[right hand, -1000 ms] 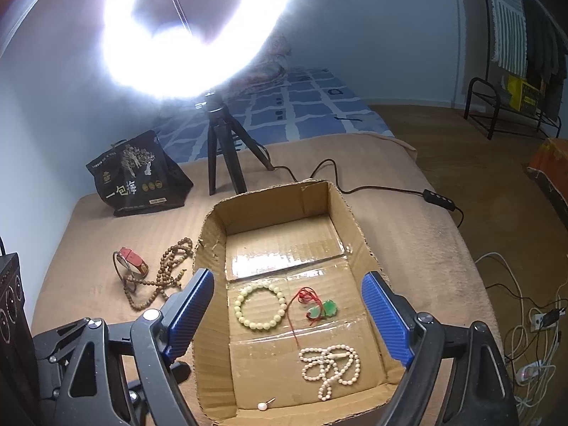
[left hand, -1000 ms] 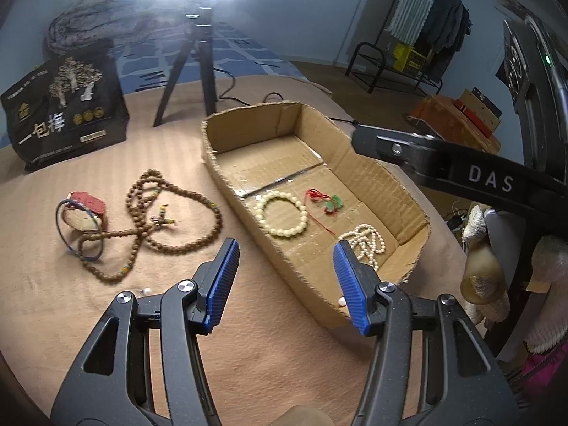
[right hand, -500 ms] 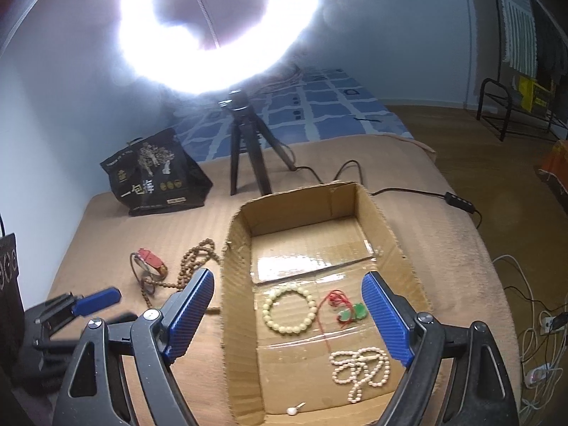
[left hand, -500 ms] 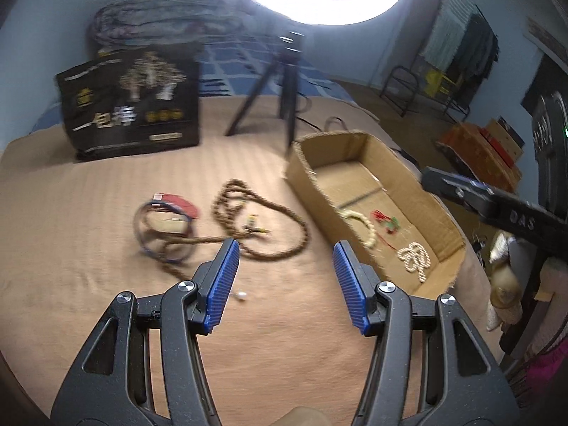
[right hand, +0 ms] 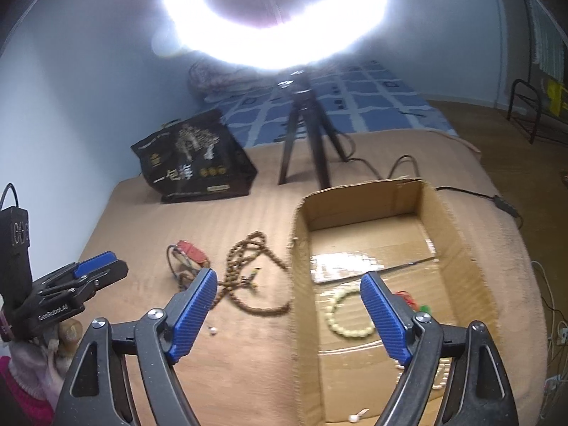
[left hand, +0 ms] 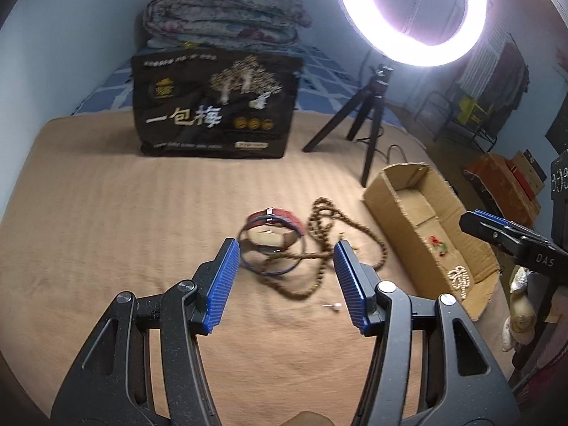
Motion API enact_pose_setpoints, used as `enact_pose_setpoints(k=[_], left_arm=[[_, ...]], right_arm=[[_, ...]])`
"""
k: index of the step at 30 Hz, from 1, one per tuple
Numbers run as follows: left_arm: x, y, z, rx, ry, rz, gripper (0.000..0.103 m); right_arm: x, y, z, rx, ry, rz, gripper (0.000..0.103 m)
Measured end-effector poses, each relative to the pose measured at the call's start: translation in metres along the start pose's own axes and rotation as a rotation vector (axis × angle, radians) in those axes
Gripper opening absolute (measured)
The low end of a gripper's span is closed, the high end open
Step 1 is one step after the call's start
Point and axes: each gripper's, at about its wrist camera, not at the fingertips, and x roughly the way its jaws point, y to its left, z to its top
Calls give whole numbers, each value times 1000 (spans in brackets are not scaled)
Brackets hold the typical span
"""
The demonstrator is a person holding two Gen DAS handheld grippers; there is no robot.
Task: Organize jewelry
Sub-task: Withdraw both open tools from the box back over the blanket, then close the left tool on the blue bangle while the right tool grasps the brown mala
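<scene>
A long brown bead necklace (left hand: 319, 248) (right hand: 248, 269) lies on the tan blanket beside a red bracelet (left hand: 280, 217) (right hand: 191, 250) and a thin dark bangle (left hand: 273, 252). A small pearl earring (left hand: 333, 306) (right hand: 212, 330) lies nearer. The cardboard box (left hand: 397, 209) (right hand: 301, 319) holds a cream bead bracelet (right hand: 346, 314), a red-cord green pendant (left hand: 438, 245) (right hand: 422, 307), a white pearl strand (left hand: 459, 278) and a pearl earring (right hand: 355, 417). My left gripper (left hand: 284, 284) is open, just short of the bangle and necklace. My right gripper (right hand: 287, 316) is open over the box's left wall.
A black snack bag (left hand: 213, 106) (right hand: 193, 163) stands at the back. A ring light on a black tripod (left hand: 369, 120) (right hand: 305, 135) stands behind the box, its cable (right hand: 461, 188) trailing right. A folded quilt (left hand: 223, 17) lies against the wall.
My left gripper has swung left, away from the box and toward the necklace and bangle. My right gripper has shifted left, from over the box's middle to its left wall. Both stay open.
</scene>
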Motion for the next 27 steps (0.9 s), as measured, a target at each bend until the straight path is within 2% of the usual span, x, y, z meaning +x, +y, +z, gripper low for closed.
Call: enact_pose_setpoints(k=[3,7,9,11,13,16,22,27], left_arm=[[5,13,0,-13,13,-4,57],[12,21,-1,8,25,-3,57],[19,23,-2,25,35,0,53],[27,26,-4,37,54,2,47],[34,28,-6,44,65,2,47],[43,32,-7,49,75,7,40],[57,46,-5,17,74,-6,39],[71,47,-5,36,87,-17,39]], right_arm=[[10,10,1,13,22,33,80],[29,29,3,-7,62,56,71],[39,37,2,-21,83,59,68],[52,44,2,-37,120,62,59],[63,50,0,-46,145,60,58],[78,54,-2,-50,179,51,56],[104,58,-5,-60,232,19,52],[119,57,-5,-61,249,3,46]])
